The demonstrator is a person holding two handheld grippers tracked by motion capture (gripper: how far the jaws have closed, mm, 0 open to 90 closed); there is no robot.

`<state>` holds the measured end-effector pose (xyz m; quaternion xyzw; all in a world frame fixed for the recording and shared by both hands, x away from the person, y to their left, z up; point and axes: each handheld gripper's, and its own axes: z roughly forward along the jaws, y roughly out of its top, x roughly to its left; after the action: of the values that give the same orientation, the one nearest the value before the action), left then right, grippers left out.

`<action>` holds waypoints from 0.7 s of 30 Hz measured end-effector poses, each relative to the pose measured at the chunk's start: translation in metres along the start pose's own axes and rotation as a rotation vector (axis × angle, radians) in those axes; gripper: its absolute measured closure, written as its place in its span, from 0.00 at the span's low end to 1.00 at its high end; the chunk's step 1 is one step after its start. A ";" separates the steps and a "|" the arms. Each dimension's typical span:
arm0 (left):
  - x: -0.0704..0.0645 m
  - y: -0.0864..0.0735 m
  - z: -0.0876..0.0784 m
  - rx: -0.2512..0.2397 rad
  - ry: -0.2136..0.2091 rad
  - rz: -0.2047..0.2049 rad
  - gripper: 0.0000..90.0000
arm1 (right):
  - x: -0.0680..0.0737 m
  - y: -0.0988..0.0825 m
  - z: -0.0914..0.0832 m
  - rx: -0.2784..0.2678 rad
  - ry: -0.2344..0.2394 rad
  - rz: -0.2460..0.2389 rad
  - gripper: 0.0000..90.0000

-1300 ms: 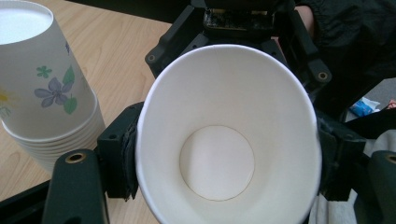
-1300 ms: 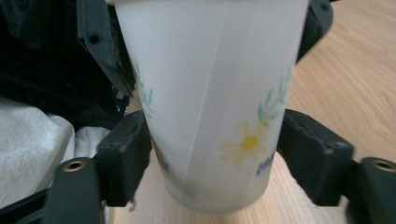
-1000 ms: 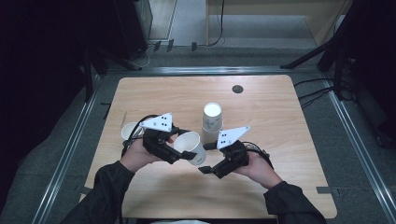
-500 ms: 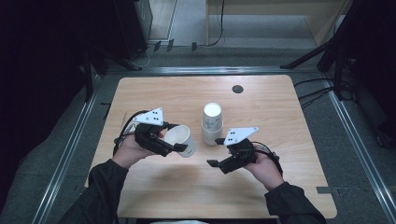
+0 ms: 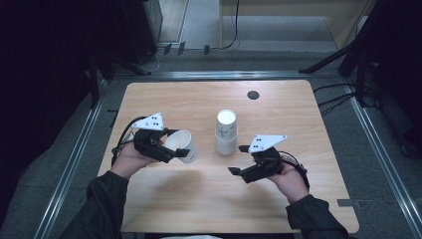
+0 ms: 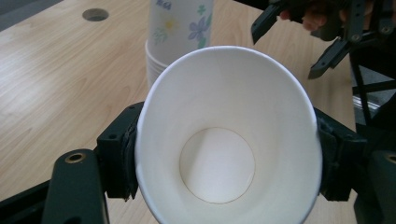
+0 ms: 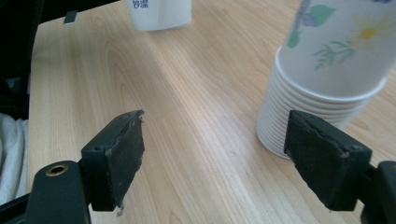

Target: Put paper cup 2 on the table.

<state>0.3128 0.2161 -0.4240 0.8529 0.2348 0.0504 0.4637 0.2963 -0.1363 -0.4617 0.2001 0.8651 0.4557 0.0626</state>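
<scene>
High view: left gripper (image 5: 175, 151) is clamped on a single paper cup (image 5: 183, 146), held tipped on its side off the tabletop (image 5: 199, 194), mouth facing back toward the hand, base pointing roughly 3 o'clock toward the cup stack (image 5: 226, 132). Stack stands upside down at abt table centre, just past the cup at its 2 o'clock, not touching. Left gripper view confirms the grip: both pads press the cup wall near the rim from opp. sides, squeezing the mouth a bit oval (image 6: 229, 135); flower-print stack (image 6: 180, 28) sits right behind it. Gripping at the rim likely gives a firm hold w/o crushing the thin wall lower down. Right gripper (image 5: 238, 160) hovers at the stack's 5 o'clock, released, nothing betw. its pads; right gripper view shows bare wood in the gap and the stack's ribbed lower rims (image 7: 322, 107) just beyond the right pad (image 7: 324, 158). Prob. it's poised there to steady the stack or pull the next cup, so it waits spread and near, aimed at the base. One cup looks separated already; judging by its tilt, next is to turn it upright and set it down at abt 9 o'clock of the stack, where there's free wood. Round hole (image 5: 253, 94) sits at 12 o'clock, well apart.
</scene>
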 end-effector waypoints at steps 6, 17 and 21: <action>0.006 -0.008 -0.006 0.016 0.034 -0.014 0.28 | -0.005 -0.005 -0.003 0.012 -0.011 0.000 0.22; 0.013 -0.022 -0.014 0.032 0.103 -0.053 0.27 | -0.013 -0.002 0.002 0.014 -0.003 0.003 0.22; 0.017 -0.026 -0.017 0.021 0.137 -0.082 0.27 | -0.014 -0.001 0.006 0.016 0.003 0.000 0.22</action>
<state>0.3138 0.2488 -0.4378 0.8420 0.3010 0.0871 0.4391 0.3103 -0.1378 -0.4665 0.2000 0.8687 0.4492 0.0599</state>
